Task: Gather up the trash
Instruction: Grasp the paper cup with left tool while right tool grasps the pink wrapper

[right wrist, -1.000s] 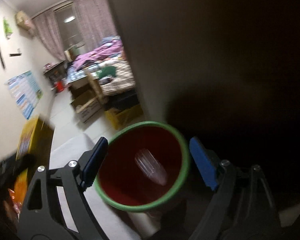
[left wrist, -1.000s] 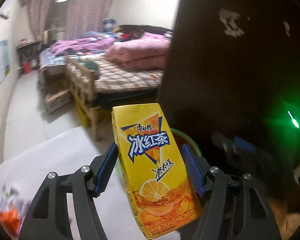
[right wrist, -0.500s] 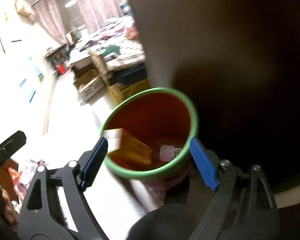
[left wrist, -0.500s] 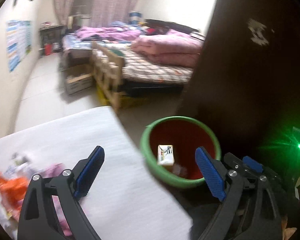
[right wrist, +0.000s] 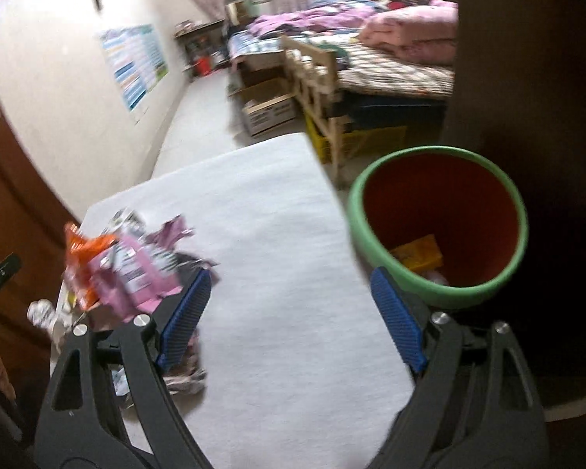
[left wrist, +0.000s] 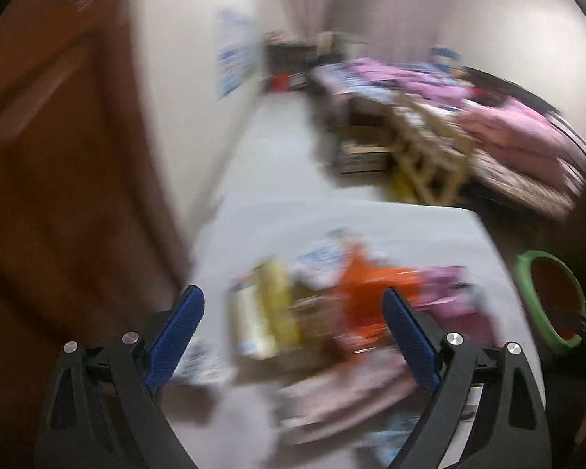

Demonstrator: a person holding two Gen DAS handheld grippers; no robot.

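wrappers (right wrist: 125,269) lie heaped on the table's (right wrist: 277,265) left side, the bin (right wrist: 435,291) beside its right edge.

Motion blur smears the whole left wrist view: in the trash pile (left wrist: 332,312) we make out only yellow, orange and pink patches, no single item or label. The bin (left wrist: 551,297) is cut by the dark right edge, its contents unseen. In the right wrist view, the left finger (right wrist: 185,312) of the right gripper (right wrist: 291,312) hides part of the pile (right wrist: 129,265); its print is too blurred to read. The bin (right wrist: 437,226) shows a yellow carton (right wrist: 418,254), partly hidden by the near rim. The poster (right wrist: 136,66) text is too small to tell.
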